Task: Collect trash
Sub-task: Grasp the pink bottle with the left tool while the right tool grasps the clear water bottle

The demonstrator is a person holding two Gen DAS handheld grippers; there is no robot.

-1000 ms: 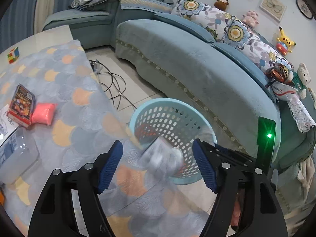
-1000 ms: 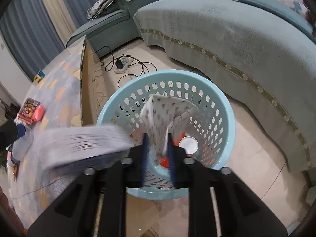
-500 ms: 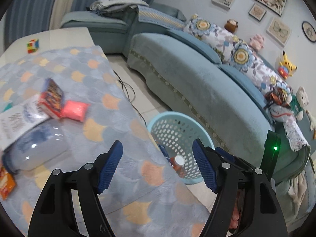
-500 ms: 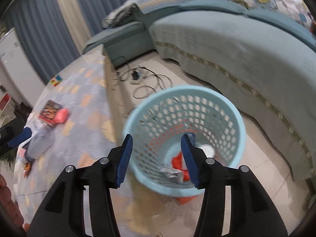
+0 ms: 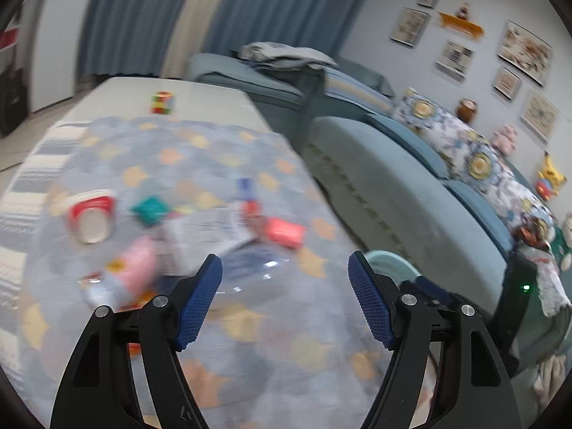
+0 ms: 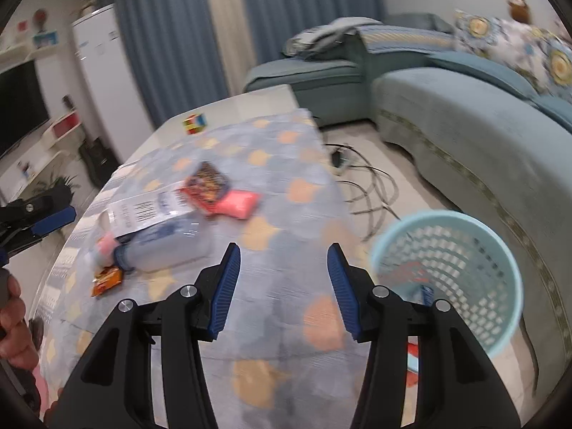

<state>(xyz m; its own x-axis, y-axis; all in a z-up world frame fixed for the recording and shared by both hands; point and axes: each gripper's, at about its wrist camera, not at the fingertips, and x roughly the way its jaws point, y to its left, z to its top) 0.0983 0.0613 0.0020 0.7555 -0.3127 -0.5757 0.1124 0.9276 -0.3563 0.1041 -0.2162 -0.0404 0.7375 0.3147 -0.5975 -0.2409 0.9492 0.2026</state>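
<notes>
Trash is lying scattered on the scale-patterned grey tablecloth (image 6: pixel 286 178): clear plastic bottle (image 6: pixel 168 246), pink packet (image 6: pixel 239 203), printed paper slip (image 6: pixel 150 207). Left gripper (image 5: pixel 286 304) is hovering wide and empty; right gripper (image 6: pixel 284 289) is gaping empty beside the perforated light-blue plastic basket (image 6: pixel 500 250).

A home living room. A long teal sofa (image 5: pixel 411 193) with floral cushions (image 5: pixel 475 157) runs along the right, under framed pictures (image 5: pixel 523 52). Blue curtains (image 6: pixel 171 35) hang at the far side, a television (image 6: pixel 19 107) far left.
</notes>
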